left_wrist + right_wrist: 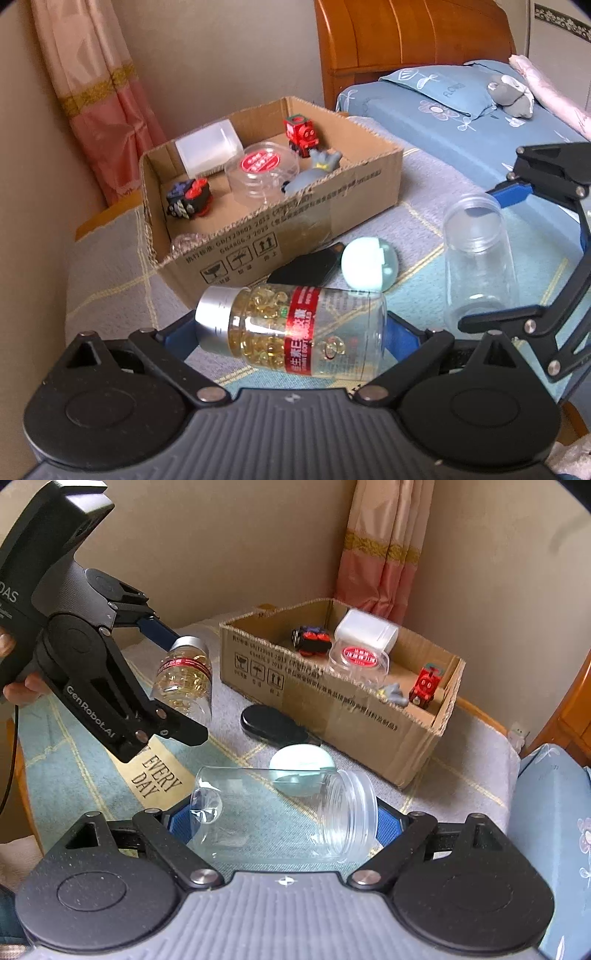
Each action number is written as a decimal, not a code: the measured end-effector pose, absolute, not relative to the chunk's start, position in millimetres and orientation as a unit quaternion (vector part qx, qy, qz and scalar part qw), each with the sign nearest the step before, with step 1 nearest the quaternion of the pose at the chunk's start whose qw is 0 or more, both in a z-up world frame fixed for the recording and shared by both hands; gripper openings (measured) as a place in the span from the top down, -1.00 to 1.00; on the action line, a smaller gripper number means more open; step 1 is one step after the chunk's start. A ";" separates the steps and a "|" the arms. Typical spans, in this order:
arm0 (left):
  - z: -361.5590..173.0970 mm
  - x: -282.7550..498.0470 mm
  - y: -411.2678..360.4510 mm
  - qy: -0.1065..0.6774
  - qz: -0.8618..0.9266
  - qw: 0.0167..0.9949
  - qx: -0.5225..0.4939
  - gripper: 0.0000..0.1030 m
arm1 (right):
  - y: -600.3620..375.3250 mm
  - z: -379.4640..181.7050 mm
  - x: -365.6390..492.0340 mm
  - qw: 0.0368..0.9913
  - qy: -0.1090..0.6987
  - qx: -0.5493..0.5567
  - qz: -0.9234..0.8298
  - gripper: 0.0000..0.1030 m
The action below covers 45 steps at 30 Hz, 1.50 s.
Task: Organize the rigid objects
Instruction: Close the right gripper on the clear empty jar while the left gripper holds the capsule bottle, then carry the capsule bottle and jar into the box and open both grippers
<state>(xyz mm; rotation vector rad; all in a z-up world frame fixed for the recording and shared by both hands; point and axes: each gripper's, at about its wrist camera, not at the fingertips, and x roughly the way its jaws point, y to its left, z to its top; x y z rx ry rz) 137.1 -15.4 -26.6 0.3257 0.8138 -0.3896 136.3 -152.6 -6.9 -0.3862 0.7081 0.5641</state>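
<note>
My left gripper [290,328] is shut end to end on a clear bottle of yellow capsules [295,332] with a silver cap and red label. In the right wrist view that bottle [184,679] hangs tilted above the cloth in the left gripper [184,683]. My right gripper [284,823] is shut lengthwise on an empty clear jar [280,812] with no lid, its pads on base and mouth. The left wrist view shows the jar [476,258] in the right gripper [491,258]. A cardboard box [295,221] stands behind, open at the top.
The box holds a red toy train [301,134], a white container [208,147], a red-lidded clear jar [260,171], a grey toy [314,170] and a dark toy car [188,199]. A mint round case [365,262] and a black oval object [306,266] lie before it. A bed [480,147] borders the table.
</note>
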 end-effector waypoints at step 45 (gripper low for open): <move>2.6 194.0 7.6 0.369 -0.090 0.918 0.117 -0.96 | -161.8 61.5 261.2 0.909 0.308 -0.148 0.237 -0.82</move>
